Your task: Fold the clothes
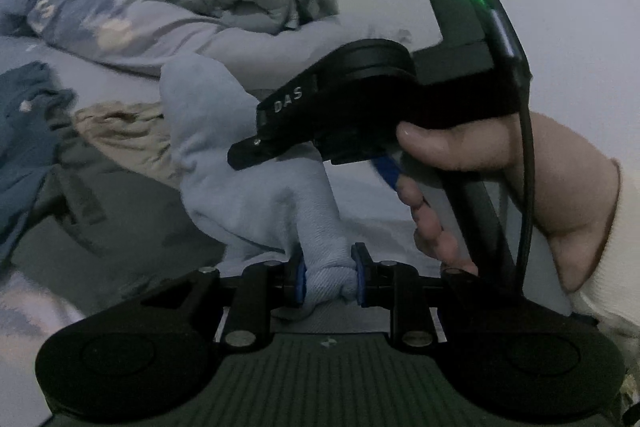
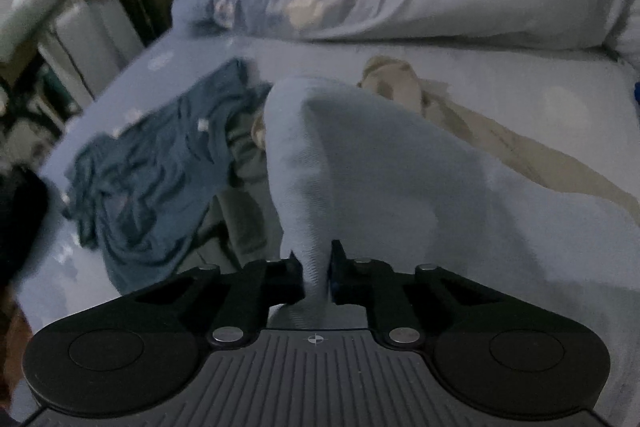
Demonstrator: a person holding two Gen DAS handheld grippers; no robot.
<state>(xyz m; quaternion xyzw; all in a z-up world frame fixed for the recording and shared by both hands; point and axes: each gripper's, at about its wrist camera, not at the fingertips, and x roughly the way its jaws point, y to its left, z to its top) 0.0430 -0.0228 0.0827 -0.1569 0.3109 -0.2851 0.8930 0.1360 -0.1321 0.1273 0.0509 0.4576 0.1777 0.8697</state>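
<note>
The pale blue garment (image 1: 240,163) hung lifted above the bed (image 2: 520,99), pinched at two spots: the left gripper (image 1: 329,281) had its fingers pressed on a bunched fold, and the right gripper (image 2: 316,277) had its fingers closed on another fold. It looked soft, light and limp, a ribbed knit likely to sag and twist, so holds at a hem or corners would probably serve better than mid-cloth. The only legible writing was "DAS" on the right gripper's body in the left wrist view

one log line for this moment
left gripper: shut on light blue garment | right gripper: shut on it | garment lifted off bed
</note>
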